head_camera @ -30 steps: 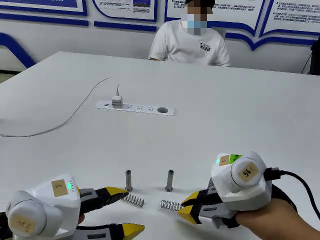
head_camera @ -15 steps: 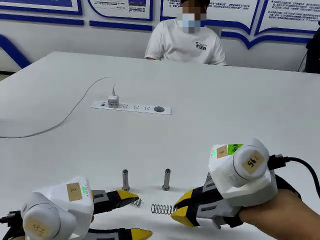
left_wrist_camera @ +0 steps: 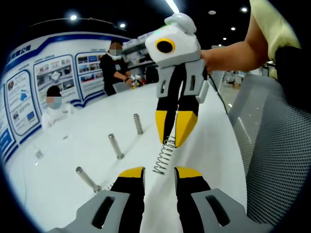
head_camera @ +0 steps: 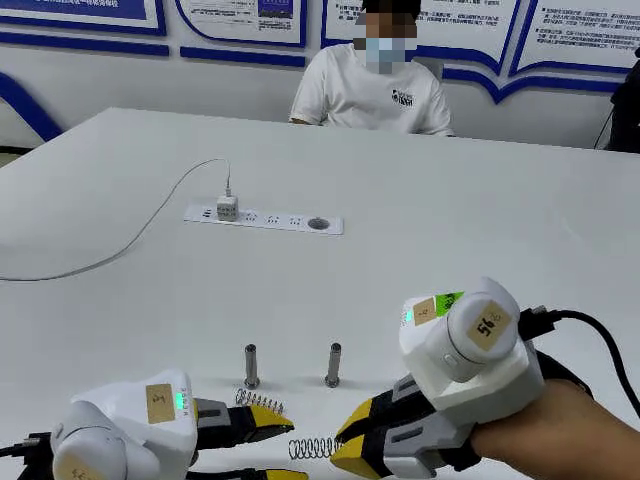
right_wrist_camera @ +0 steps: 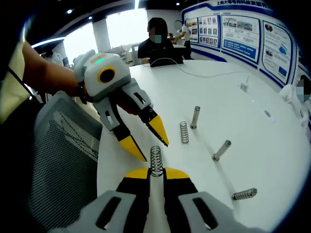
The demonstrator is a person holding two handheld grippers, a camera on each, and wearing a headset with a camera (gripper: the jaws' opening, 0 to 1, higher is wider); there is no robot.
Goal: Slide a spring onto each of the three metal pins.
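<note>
1. Two grippers sit lowest in the head view; the left gripper [left_wrist_camera: 159,171] has its jaws spread with nothing between them, and its tips have crept rightward toward the middle
2. At lower right, the right gripper [right_wrist_camera: 156,173] is now clenched on one end of the held spring [head_camera: 312,447], which a second ago lay free on the table [head_camera: 450,230] ahead of its tips; the coil has been drawn down and left in the frame, so the pick looks made
3. Just above, the loose spring [head_camera: 260,401] lies where it was, below the left pin [head_camera: 251,364]
4. Mid-frame, that pin and the right pin [head_camera: 333,362] stand upright and bare, so threading hasn't begun on them
5. Lower right in the right gripper view, the third pin [right_wrist_camera: 244,194] looks coil-wrapped, probably done already
6. Farthest, the power strip [head_camera: 265,217] is unchanged
</note>
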